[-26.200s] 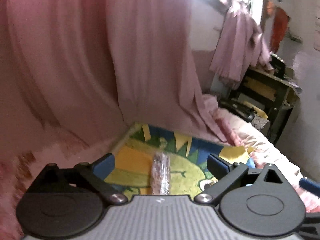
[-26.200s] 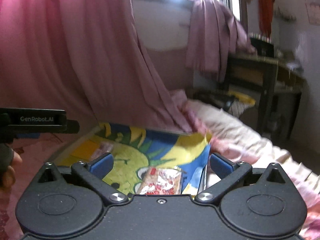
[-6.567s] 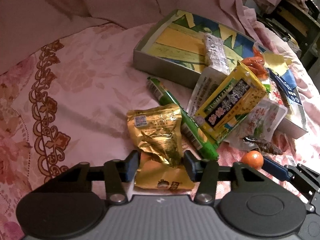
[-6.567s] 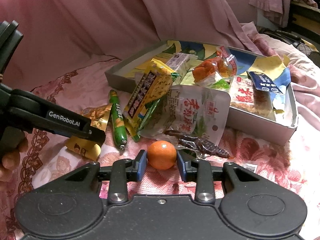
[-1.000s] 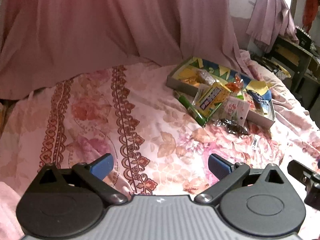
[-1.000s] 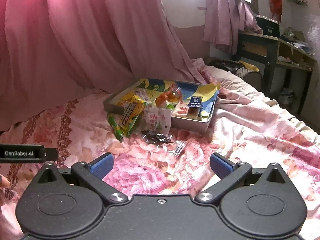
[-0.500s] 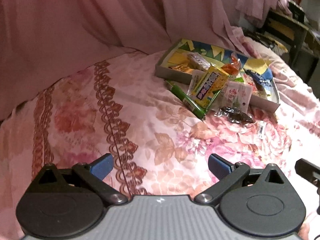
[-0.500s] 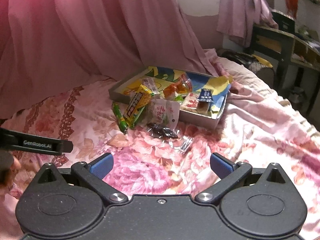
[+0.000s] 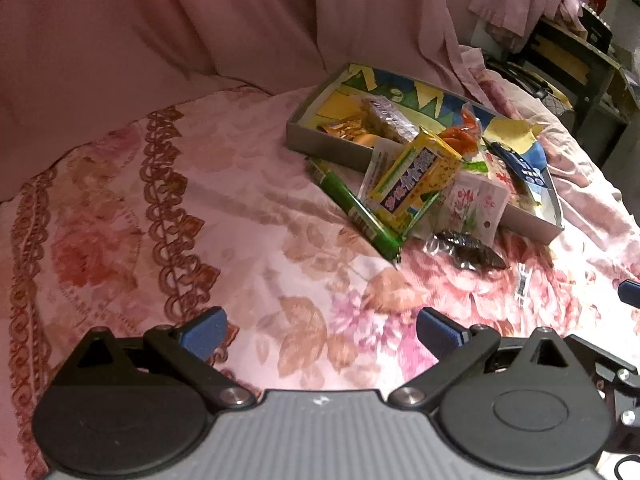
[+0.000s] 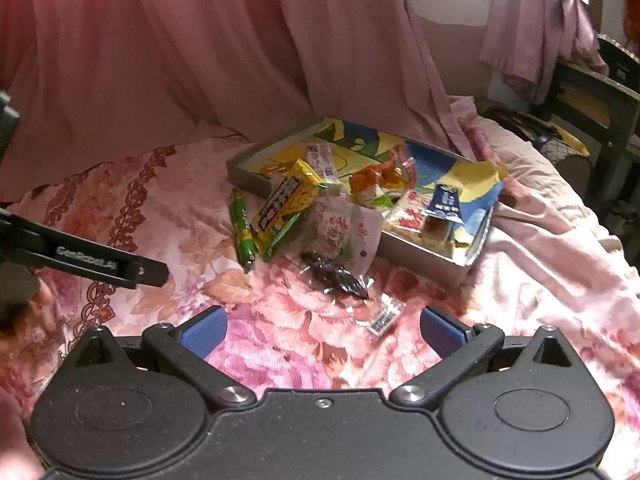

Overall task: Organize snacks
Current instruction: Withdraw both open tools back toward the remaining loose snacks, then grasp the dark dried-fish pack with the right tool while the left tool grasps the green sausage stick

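Both grippers come back toward the snack pile, empty

The snacks (image 10: 320, 216) lie ahead of the fingers, some in the box (image 10: 420, 248), several spilled on the bed (image 9: 240, 208). Compared with 0.5 s ago both views sit closer. Left gripper (image 9: 318, 330) and right gripper (image 10: 322, 330) are spread wide, holding nothing: another pickup likely follows.

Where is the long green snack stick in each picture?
Left wrist view: green snack stick lies right of middle on the bedspread, just left of the yellow packet.
Right wrist view: green snack stick is left of middle.
Shared landmark: the yellow packet beside it.
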The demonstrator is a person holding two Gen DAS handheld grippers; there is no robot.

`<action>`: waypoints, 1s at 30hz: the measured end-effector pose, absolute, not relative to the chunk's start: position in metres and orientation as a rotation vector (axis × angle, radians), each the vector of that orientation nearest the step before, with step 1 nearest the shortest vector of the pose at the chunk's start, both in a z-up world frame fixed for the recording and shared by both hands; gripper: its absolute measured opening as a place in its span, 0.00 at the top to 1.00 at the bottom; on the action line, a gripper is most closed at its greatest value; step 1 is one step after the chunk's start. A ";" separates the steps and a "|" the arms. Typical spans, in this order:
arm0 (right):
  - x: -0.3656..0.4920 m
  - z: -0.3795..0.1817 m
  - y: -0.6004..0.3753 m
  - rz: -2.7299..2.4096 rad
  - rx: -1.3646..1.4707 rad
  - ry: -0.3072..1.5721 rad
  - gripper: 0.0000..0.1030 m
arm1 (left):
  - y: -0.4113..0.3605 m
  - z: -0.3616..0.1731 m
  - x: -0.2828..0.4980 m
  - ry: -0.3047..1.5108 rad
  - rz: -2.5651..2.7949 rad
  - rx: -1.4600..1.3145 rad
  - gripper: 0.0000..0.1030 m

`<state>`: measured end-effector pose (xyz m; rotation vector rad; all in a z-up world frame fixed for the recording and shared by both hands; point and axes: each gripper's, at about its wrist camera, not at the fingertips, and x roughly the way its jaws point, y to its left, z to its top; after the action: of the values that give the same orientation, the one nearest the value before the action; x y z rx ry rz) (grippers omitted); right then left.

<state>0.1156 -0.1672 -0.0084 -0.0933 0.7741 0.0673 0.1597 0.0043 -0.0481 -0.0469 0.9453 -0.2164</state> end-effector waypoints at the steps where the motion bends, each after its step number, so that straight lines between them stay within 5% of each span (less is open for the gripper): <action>1: 0.119 -0.010 -0.167 0.073 -0.100 0.774 0.01 | 0.004 -0.050 0.164 0.948 -0.217 -0.055 0.00; 25: 0.196 -0.085 -0.182 0.087 -0.336 0.909 0.05 | -0.049 -0.095 0.218 0.754 -0.322 0.083 0.01; 30: 0.207 -0.092 -0.185 0.116 -0.312 0.884 0.06 | -0.044 -0.095 0.231 0.775 -0.322 0.010 0.10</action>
<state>0.2069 -0.1847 -0.0920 -0.3117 0.8841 0.1158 0.2313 -0.0438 -0.0953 0.0097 0.7749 -0.3221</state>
